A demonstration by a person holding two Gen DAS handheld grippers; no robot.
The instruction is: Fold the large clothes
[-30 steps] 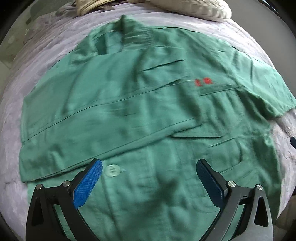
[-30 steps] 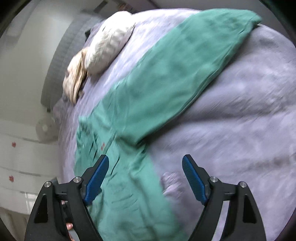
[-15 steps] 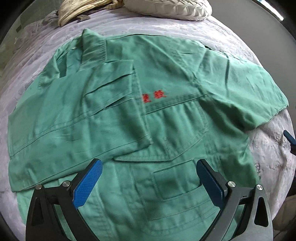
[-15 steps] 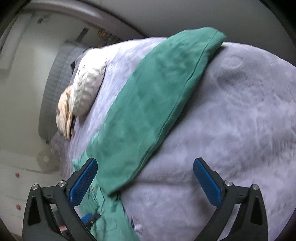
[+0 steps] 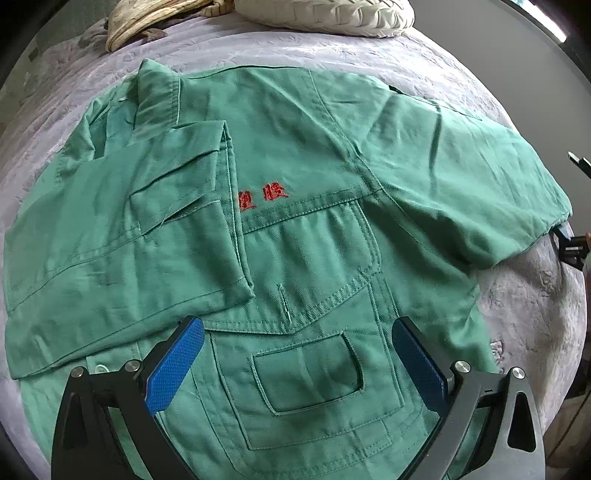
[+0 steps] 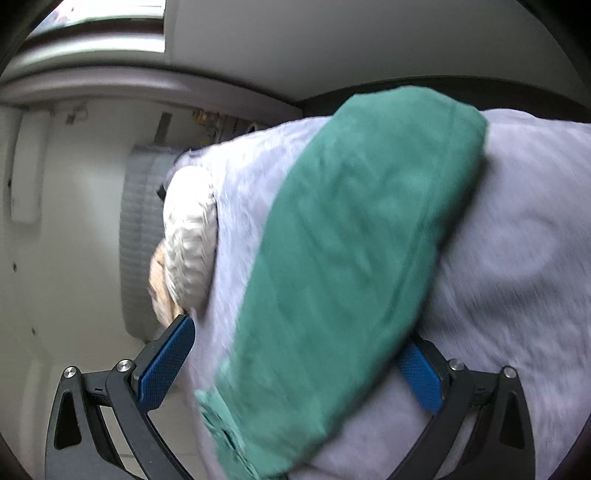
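Note:
A green work jacket [image 5: 295, 229] with red embroidered characters lies flat, front up, on the grey bed cover [image 5: 528, 306]. One sleeve [image 5: 122, 240] is folded across the chest. The other sleeve [image 5: 461, 177] stretches out to the right. My left gripper [image 5: 295, 354] hangs open above the chest pocket, holding nothing. My right gripper [image 6: 297, 334] is open at the outstretched sleeve [image 6: 351, 258], which runs between its blue pads and hides part of the right pad. The pads do not press on the cloth. Part of the right gripper shows at the left wrist view's right edge.
A white quilted pillow [image 5: 325, 14] and a beige cloth [image 5: 147, 22] lie at the head of the bed. The right wrist view shows the same pillow [image 6: 190, 236], a padded headboard [image 6: 136, 240] and a pale wall beyond the bed edge.
My left gripper has slid right over the jacket, from the button placket to the chest pocket. My right gripper has widened, rolled and closed in on the outstretched sleeve, which now lies between its fingers.

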